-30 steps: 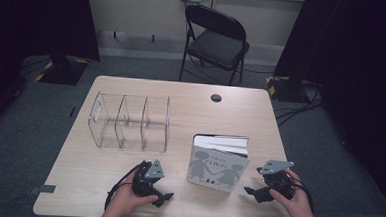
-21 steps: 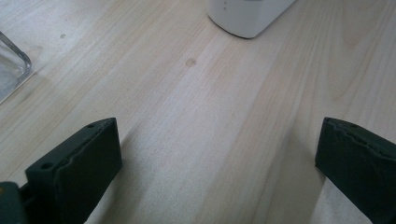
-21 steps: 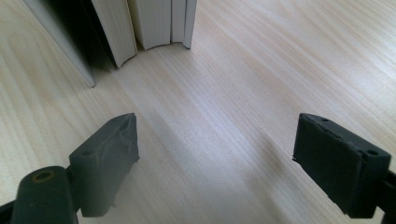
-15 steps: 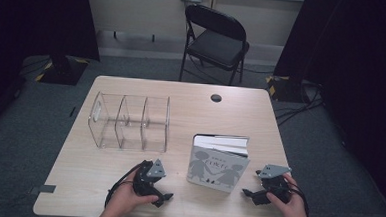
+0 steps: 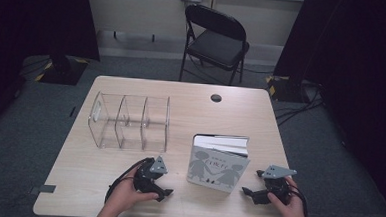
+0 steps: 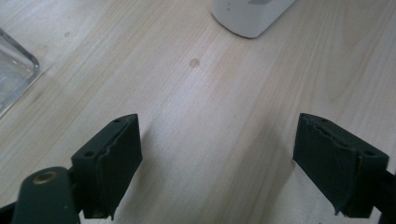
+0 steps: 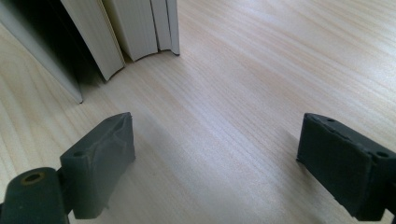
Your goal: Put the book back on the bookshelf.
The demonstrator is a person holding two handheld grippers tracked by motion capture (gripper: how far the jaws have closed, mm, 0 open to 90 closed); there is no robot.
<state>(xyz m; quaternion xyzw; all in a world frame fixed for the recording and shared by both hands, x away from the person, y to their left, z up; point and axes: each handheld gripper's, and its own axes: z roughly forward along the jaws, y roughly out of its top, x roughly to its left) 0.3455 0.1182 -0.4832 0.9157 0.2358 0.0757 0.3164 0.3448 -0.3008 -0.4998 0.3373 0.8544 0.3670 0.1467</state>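
A thick book (image 5: 217,170) with a grey cover showing dark silhouetted figures stands on edge near the front of the wooden table (image 5: 230,115). My left gripper (image 5: 165,191) rests on the table to the book's left and points toward it. It is open over bare wood (image 6: 217,158), its jaws have just been closing, and the book's white corner (image 6: 250,16) lies ahead. My right gripper (image 5: 246,192) sits to the book's right, open with nothing between its jaws (image 7: 215,158), which have just been opening. The book's page edges (image 7: 135,28) stand just ahead of it.
A clear acrylic organizer (image 5: 130,121) with three compartments lies on the table's left half, and its corner shows in the left gripper view (image 6: 14,70). A round dark grommet (image 5: 216,97) sits near the far edge. A black folding chair (image 5: 214,39) stands behind the table.
My right hand has sunk a little toward the table. The left hand has stayed in place, and the book and the organizer have not moved.
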